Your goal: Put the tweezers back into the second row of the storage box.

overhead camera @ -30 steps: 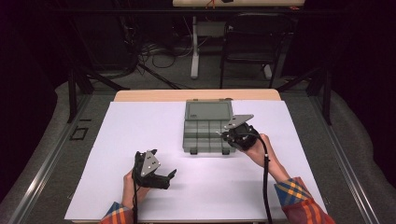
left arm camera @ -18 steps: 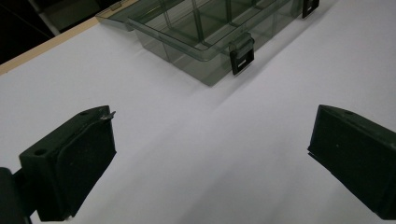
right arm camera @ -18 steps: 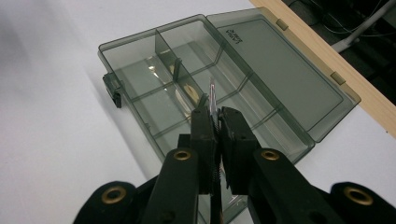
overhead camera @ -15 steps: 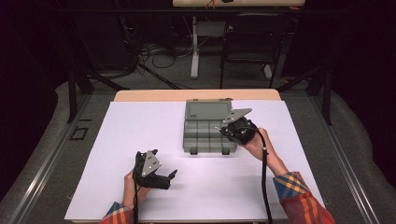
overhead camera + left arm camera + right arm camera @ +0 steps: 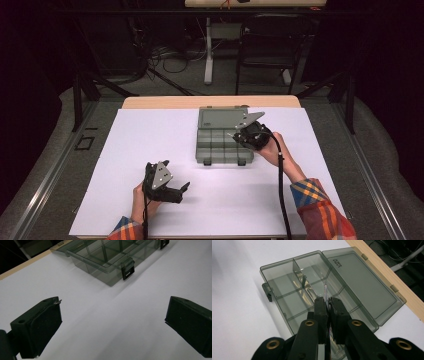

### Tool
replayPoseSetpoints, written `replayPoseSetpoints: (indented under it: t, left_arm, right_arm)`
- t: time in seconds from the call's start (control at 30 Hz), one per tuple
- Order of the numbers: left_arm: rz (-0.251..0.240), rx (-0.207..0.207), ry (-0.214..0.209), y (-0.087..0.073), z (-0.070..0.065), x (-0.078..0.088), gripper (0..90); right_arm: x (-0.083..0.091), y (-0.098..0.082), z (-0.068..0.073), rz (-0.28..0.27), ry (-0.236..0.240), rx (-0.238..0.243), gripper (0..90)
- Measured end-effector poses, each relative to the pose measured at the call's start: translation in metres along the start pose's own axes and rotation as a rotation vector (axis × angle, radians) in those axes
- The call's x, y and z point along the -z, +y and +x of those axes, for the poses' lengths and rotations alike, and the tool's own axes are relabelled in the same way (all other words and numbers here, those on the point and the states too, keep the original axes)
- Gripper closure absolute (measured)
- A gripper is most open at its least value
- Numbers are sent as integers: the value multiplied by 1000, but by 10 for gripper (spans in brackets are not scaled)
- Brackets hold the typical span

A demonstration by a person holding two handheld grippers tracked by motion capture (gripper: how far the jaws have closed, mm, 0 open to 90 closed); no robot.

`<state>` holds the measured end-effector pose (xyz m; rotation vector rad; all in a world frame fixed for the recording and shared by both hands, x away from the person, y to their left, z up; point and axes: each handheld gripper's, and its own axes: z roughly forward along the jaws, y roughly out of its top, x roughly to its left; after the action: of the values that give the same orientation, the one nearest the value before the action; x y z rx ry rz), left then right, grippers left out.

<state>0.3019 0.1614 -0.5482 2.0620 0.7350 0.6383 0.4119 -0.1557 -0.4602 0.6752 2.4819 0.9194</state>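
Two black two-jaw grippers are sitting in my hands over the white sheet covering the table [image 5: 150,145]. Nearest me, I am holding the left gripper [image 5: 183,190] low above bare white surface at the front left, its jaws spread wide apart with nothing between them; in the left gripper view I am seeing only the sheet between the two black pads [image 5: 37,327], with a black latch [image 5: 128,269] on the near wall of the box beyond. My plaid sleeves [image 5: 320,210] are coming in from the bottom edge. Farther out, I am holding the right gripper [image 5: 239,134] over the right part of the smoky translucent plastic compartment box [image 5: 220,145], which is lying open near the middle of the table toward the far edge, its flat lid [image 5: 220,119] folded back toward the wooden table edge [image 5: 210,102]. In the right gripper view the jaws are pressed nearly together, pinching a thin clear plastic divider strip [image 5: 325,293] that is standing upright above the box's inner cells; I cannot tell whether its lower end is touching the box. Beyond the table, a dark chair [image 5: 270,45] and cables are lying on the floor.
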Motion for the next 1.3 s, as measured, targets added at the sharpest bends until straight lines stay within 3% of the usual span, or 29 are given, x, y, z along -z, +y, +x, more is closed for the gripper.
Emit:
replayPoseSetpoints:
  t: [0.63,0.93,1.3]
  left_arm:
    - [3,-4,-3,0,-1,-1,0]
    - [3,-6,-4,0,-1,-1,0]
    - [3,-7,-3,0,0,0,0]
  right_arm:
    - [-23,2,-4,45,60,51,844]
    - [-36,5,2,70,103,86,844]
    - [-44,6,6,78,118,97,843]
